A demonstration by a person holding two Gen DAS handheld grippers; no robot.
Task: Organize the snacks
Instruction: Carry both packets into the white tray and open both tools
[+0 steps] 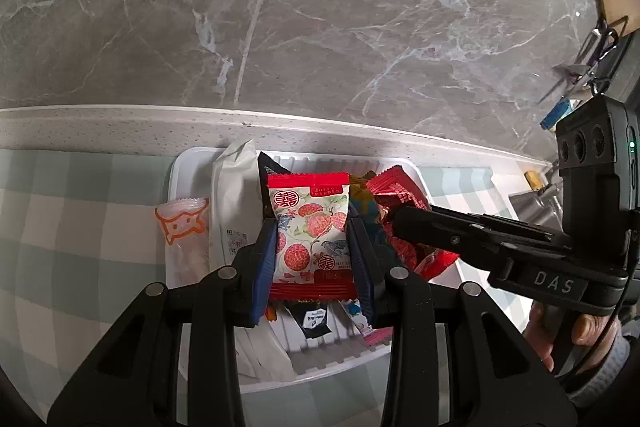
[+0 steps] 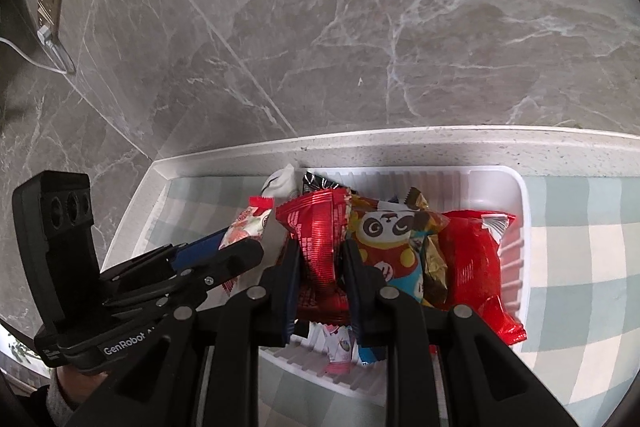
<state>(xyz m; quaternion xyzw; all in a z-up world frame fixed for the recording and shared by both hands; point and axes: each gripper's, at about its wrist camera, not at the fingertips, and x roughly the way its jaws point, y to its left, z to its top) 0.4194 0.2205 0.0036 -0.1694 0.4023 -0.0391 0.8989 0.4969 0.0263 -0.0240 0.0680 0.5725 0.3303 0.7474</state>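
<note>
A white ribbed tray (image 1: 192,163) holds several snack packets. My left gripper (image 1: 313,227) is shut on a red-and-white lychee-print packet (image 1: 310,227) and holds it over the tray. My right gripper (image 2: 320,259) is shut on a dark red foil packet (image 2: 320,239) over the same tray (image 2: 516,195). The right gripper's finger comes in from the right in the left wrist view (image 1: 408,223). The left gripper shows at the left of the right wrist view (image 2: 240,247). A panda-print packet (image 2: 392,239) and a plain red packet (image 2: 472,259) lie to the right.
The tray sits on a green-and-white checked cloth (image 1: 72,227) on a speckled white counter (image 1: 120,127) against a grey marble wall. A long white packet (image 1: 232,203) and an orange-printed clear packet (image 1: 184,235) lie at the tray's left side.
</note>
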